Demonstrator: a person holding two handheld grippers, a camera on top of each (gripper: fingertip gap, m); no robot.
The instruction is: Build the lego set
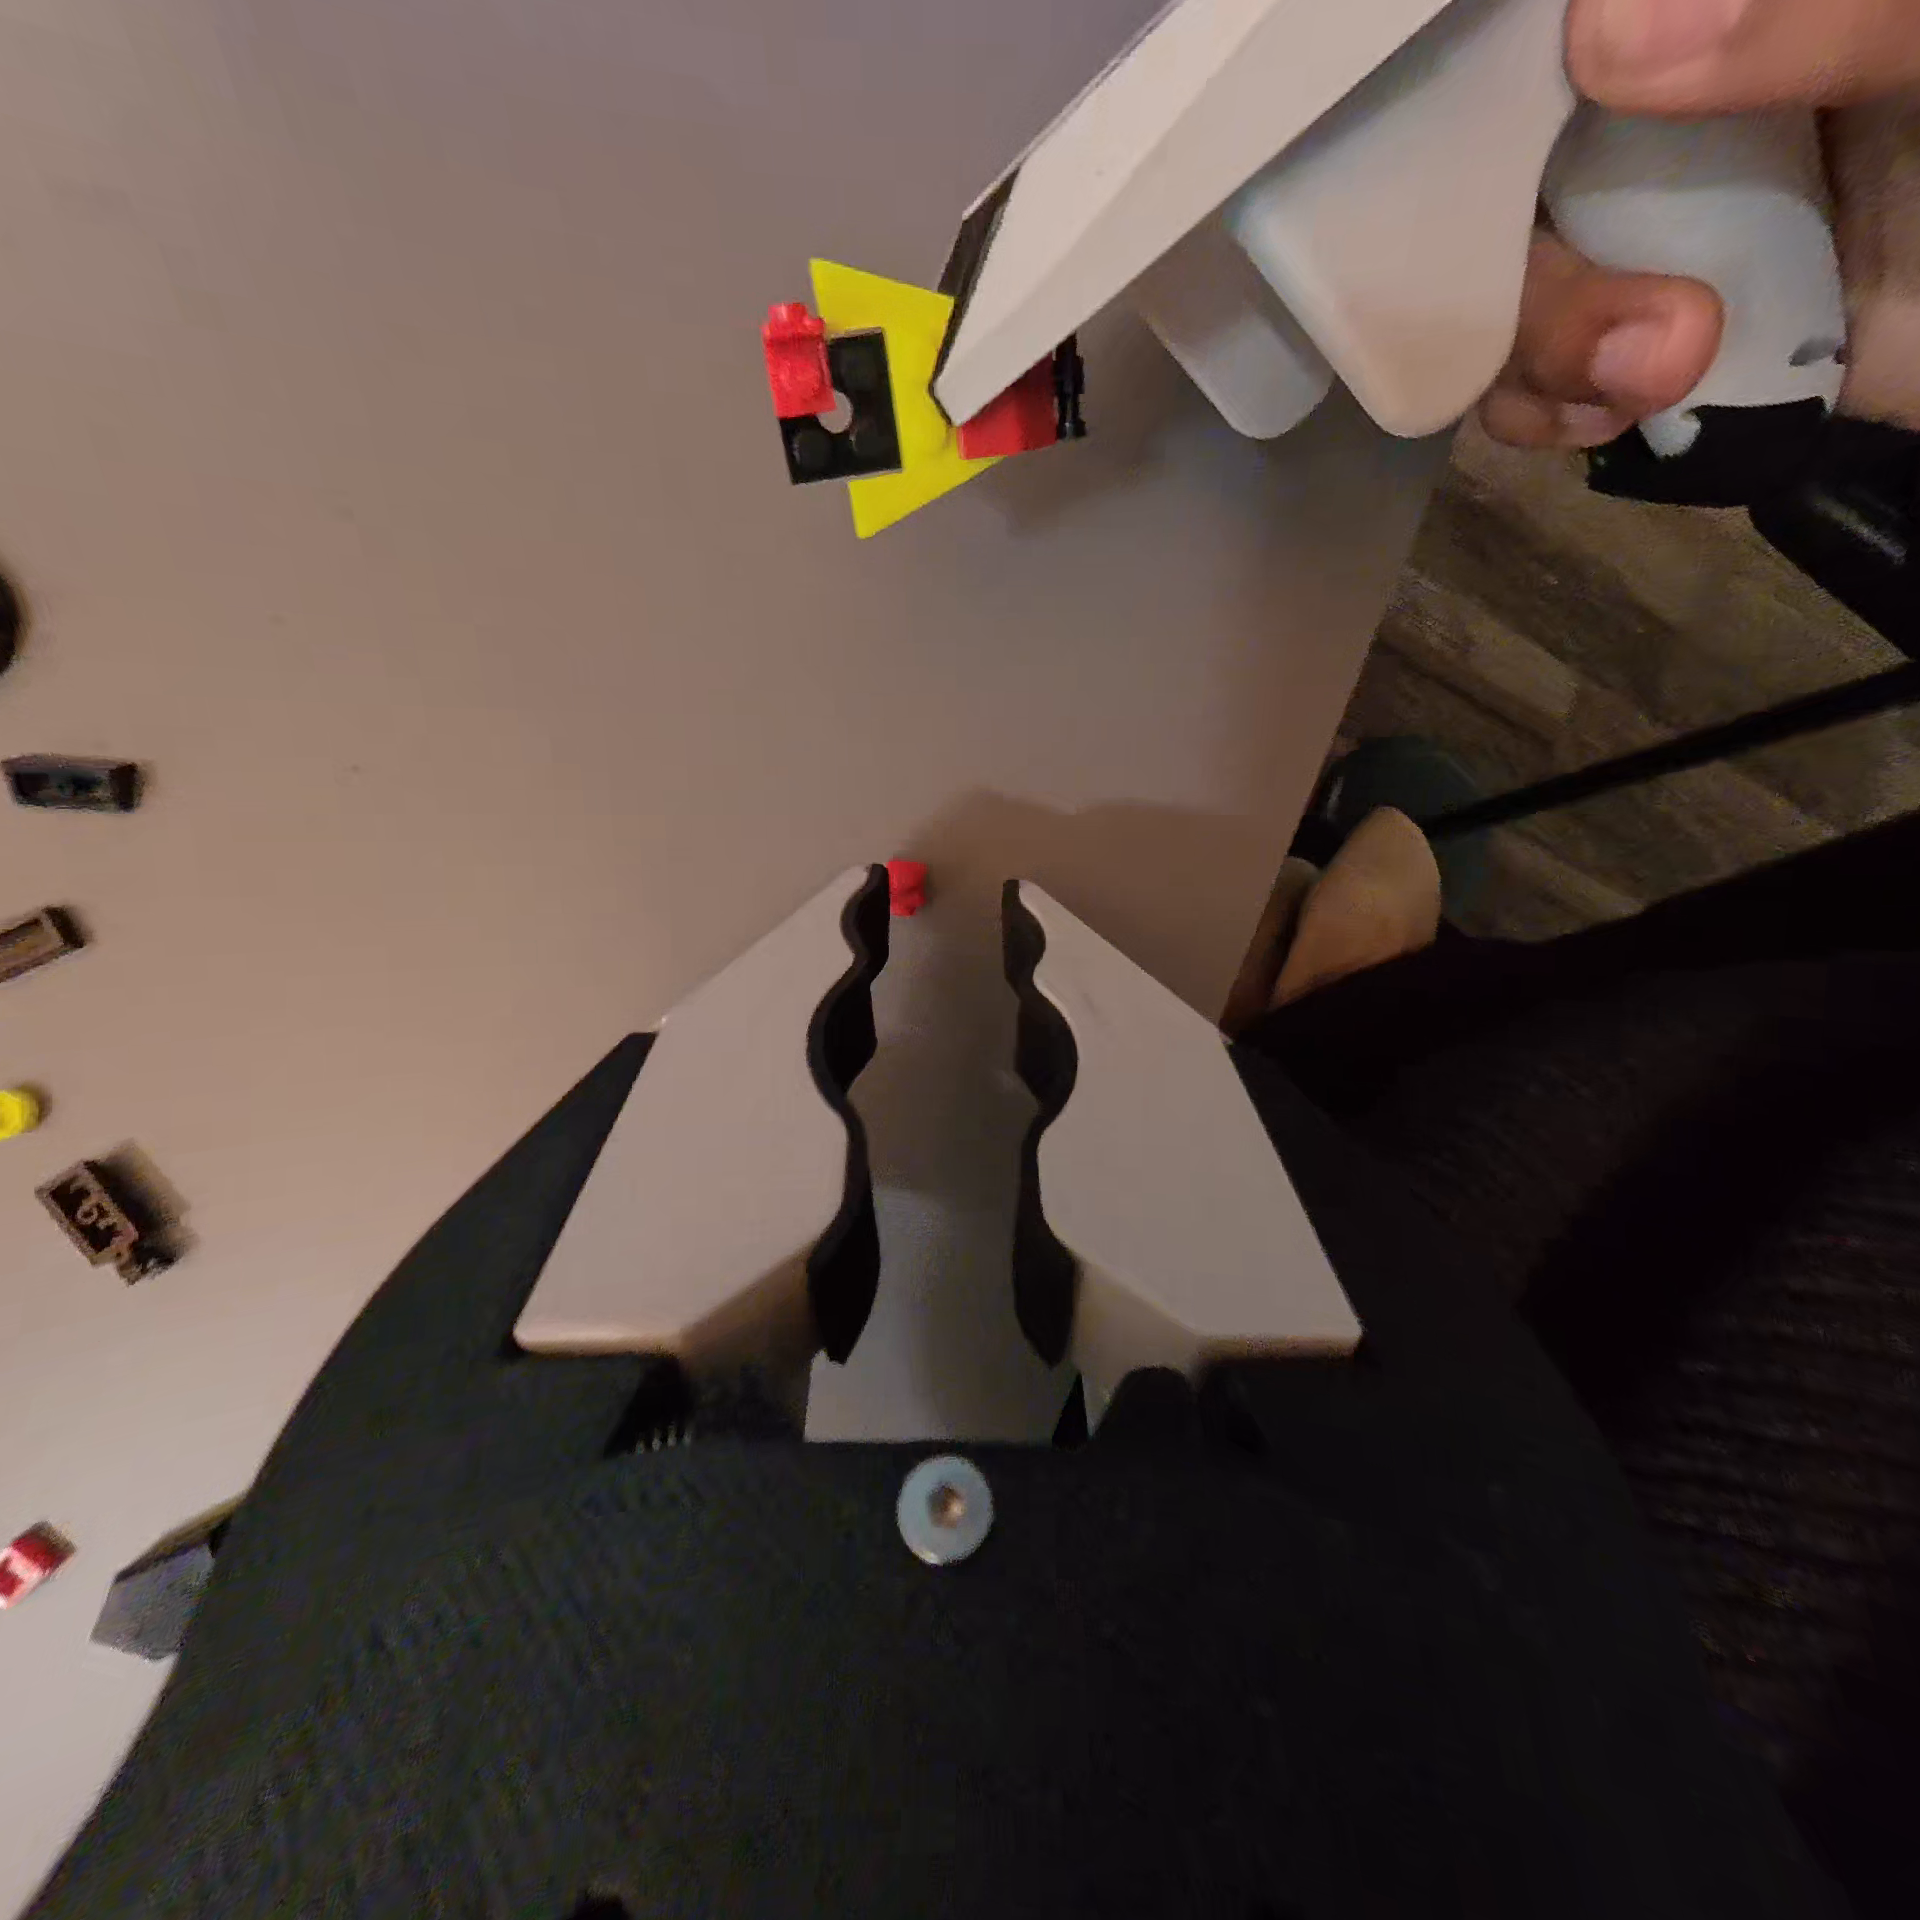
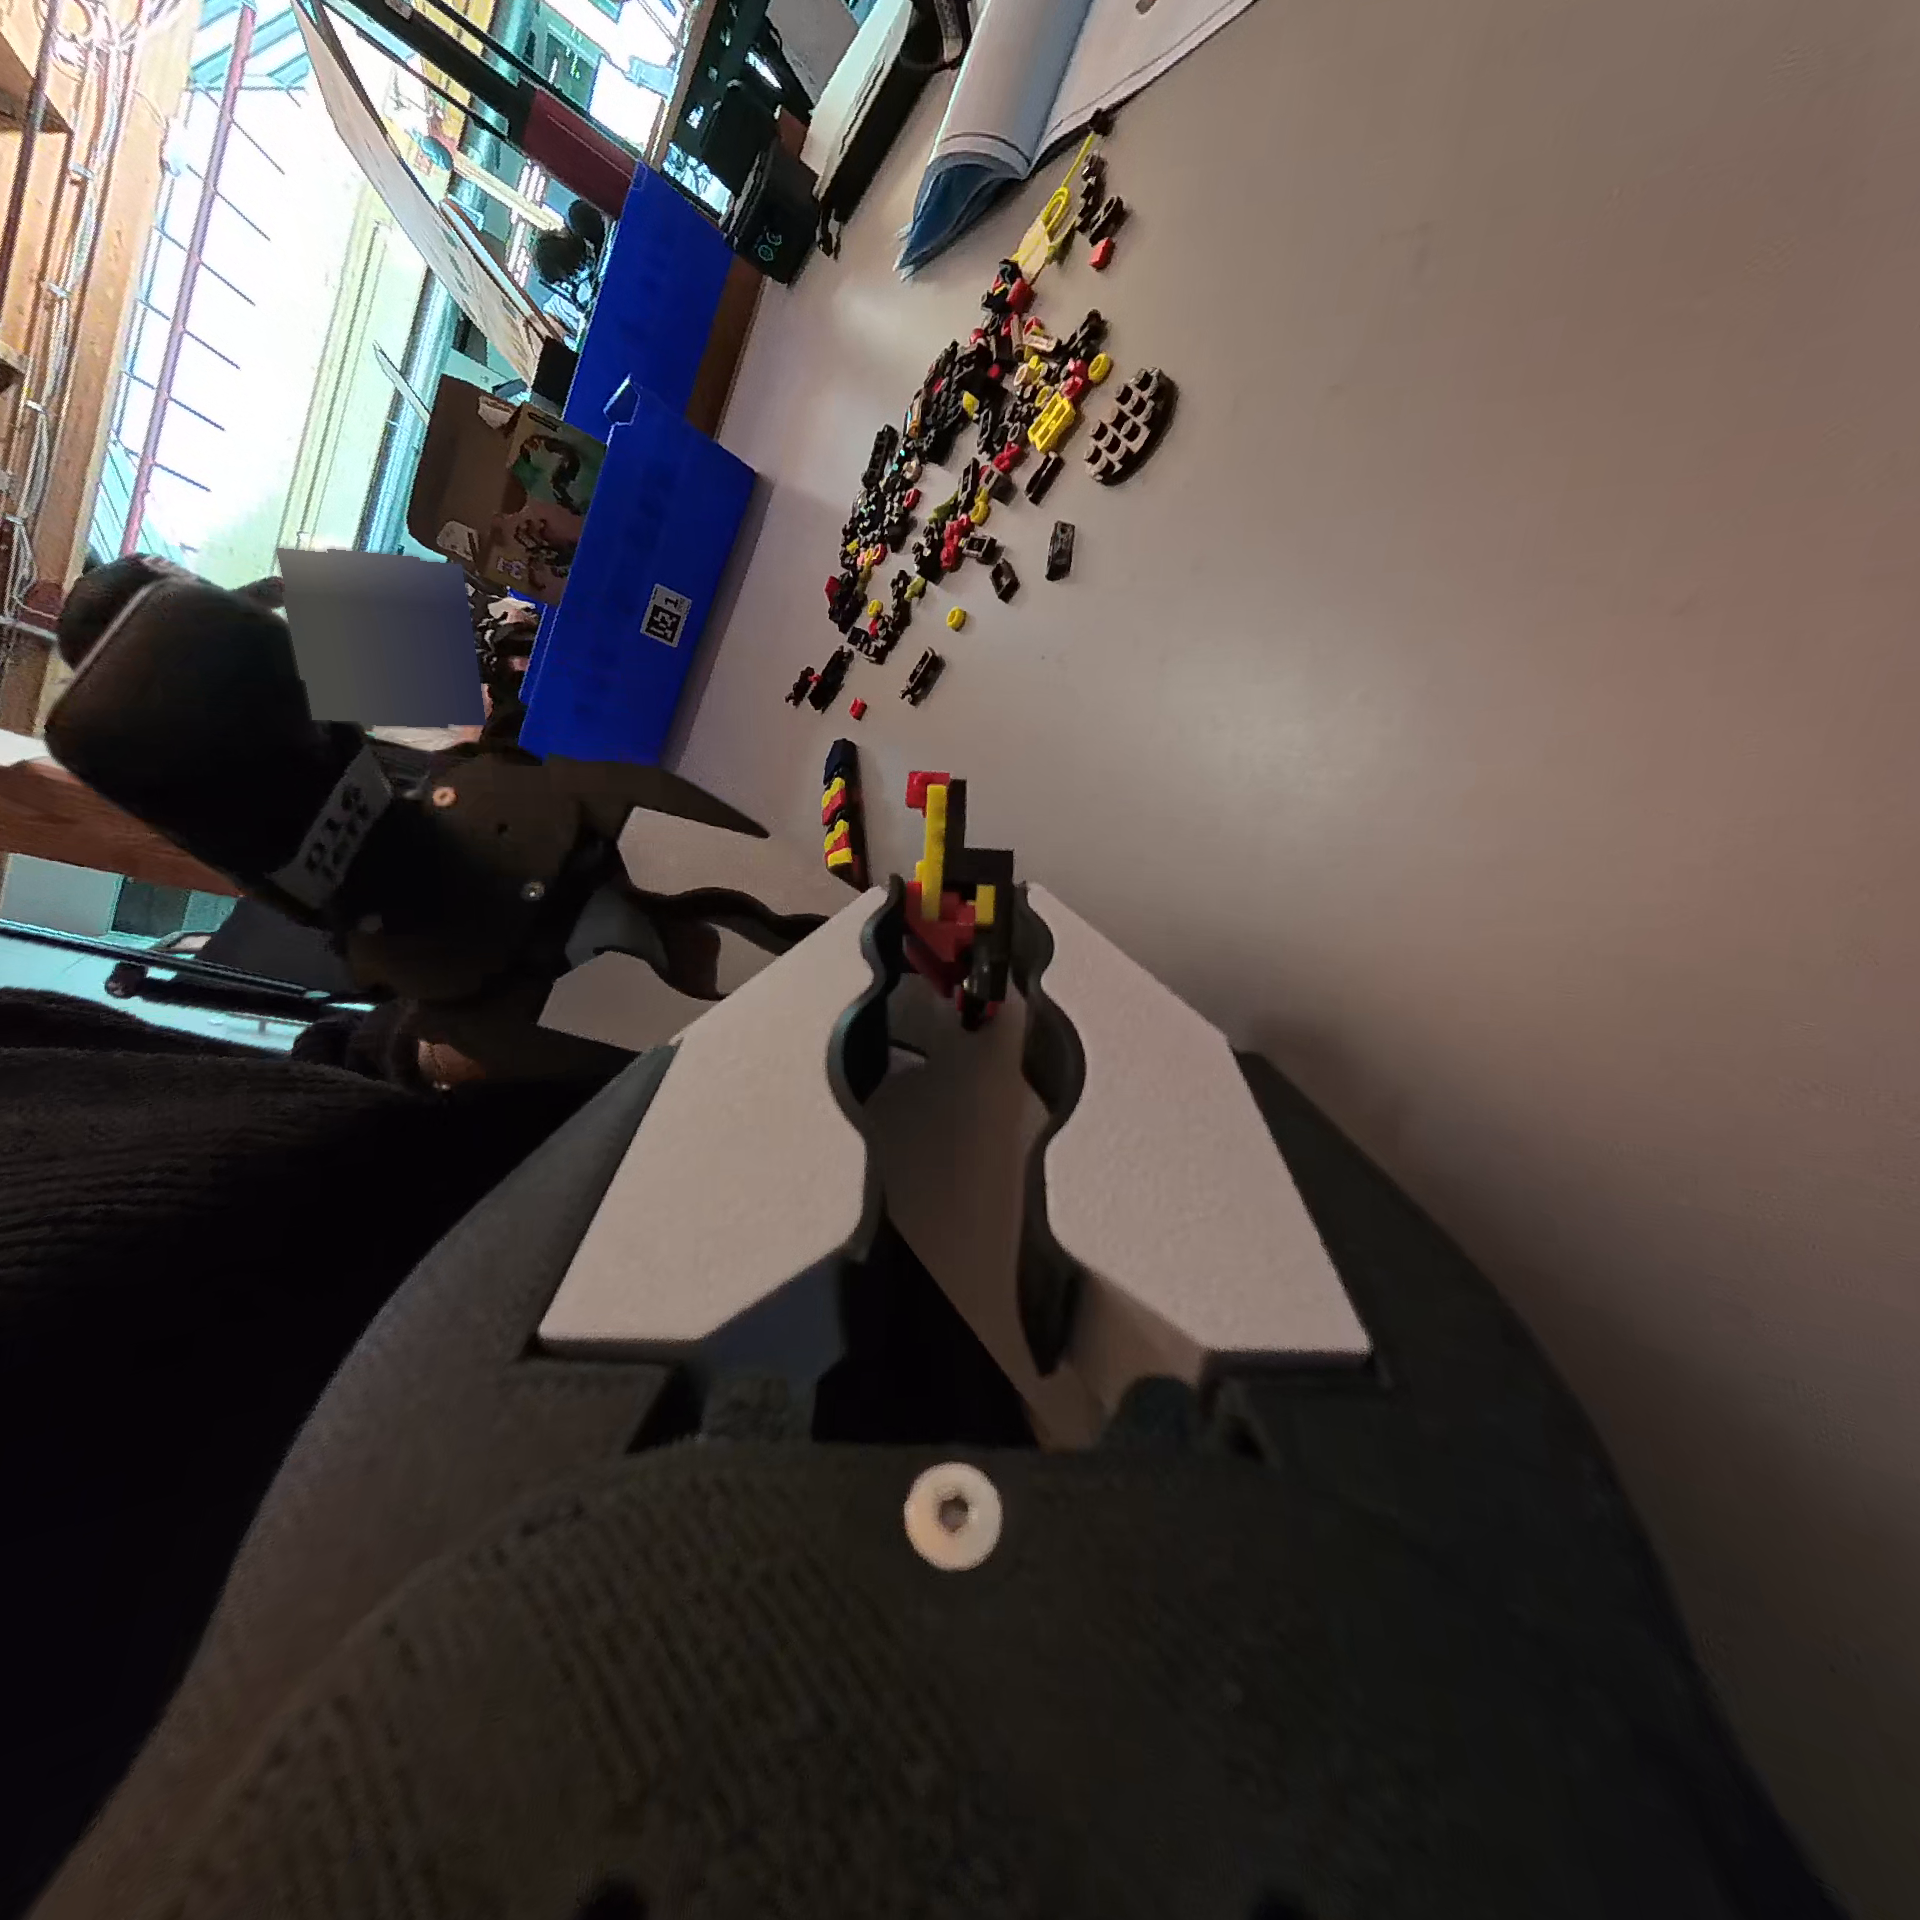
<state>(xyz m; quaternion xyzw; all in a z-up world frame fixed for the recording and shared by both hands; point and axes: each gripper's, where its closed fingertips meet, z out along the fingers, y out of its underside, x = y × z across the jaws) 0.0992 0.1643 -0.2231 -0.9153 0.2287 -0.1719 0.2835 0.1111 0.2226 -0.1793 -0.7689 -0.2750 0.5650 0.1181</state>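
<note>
1. My left gripper (image 1: 945, 894) hovers just above the pale table (image 1: 468, 468), its two grey fingers spread with a clear gap between the wavy black pads.
2. A tiny red lego piece (image 1: 906, 885) sits against the tip of the left finger; I cannot tell whether it rests on the table or clings to the pad. Nothing is pinched between the fingers.
3. My right gripper (image 2: 951, 904) is pinching a small lego assembly (image 2: 961, 914) of red, yellow and black pieces at its fingertips.
4. In the left wrist view that same assembly (image 1: 883, 400) appears farther off and to the right: a yellow wedge plate with black and red bricks fixed to it, one end hidden under the right gripper's grey finger (image 1: 1039, 312). A hand (image 1: 1621, 343) wraps the gripper's handle.
5. Along the left edge of the left wrist view lie loose pieces: dark bricks (image 1: 73, 781), a yellow stud (image 1: 16, 1110) and a red piece (image 1: 31, 1564).
6. In the right wrist view, a second small stack of black, red and yellow bricks (image 2: 844, 816) lies on the table just beyond the held assembly.
7. Farther along the table spreads a large scatter of loose lego pieces (image 2: 966, 468), mostly black with red and yellow.
8. At the far end an open instruction booklet (image 2: 1039, 114) lies flat.
9. Blue bins (image 2: 644, 561) stand beside the table's left edge.
</note>
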